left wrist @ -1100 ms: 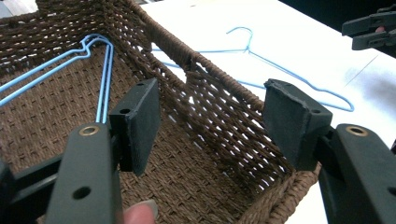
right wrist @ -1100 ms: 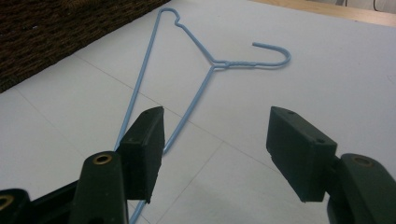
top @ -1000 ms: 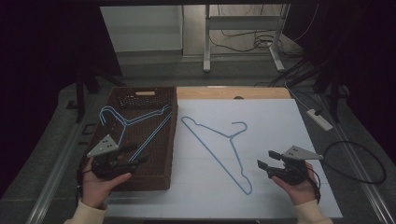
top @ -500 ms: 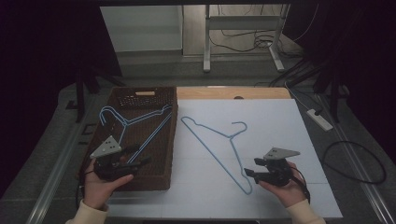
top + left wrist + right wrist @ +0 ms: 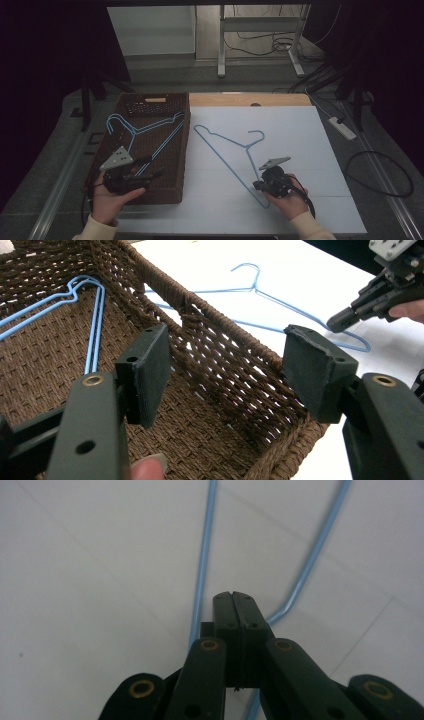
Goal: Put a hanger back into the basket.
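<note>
**Now the right tongs are closing at the corner of the loose hanger**

Here the right gripper (image 5: 260, 186) is sitting at the near corner of the blue hanger (image 5: 227, 152) that is lying flat on the white table (image 5: 300, 135). Its jaws have just been closing and are now standing pressed together, pad against pad. In the right gripper view the wire is running past on either side of the tips and bending just beside them, so whether any wire is actually being pinched cannot be told; it looks more as if the tips are meeting between the two strands.

The left gripper (image 5: 145, 170) is hovering over the near end of the brown wicker basket (image 5: 177, 150), jaws standing wide apart and holding nothing. Ahead of it, inside the basket, two more hangers (image 5: 145, 132) are lying.

Judging by this, the step in hand is picking the loose hanger up, probably to move it into the basket. The next move is calling for a small test lift: if the wire is not coming along, the jaws need reopening and resetting astride one strand.
</note>
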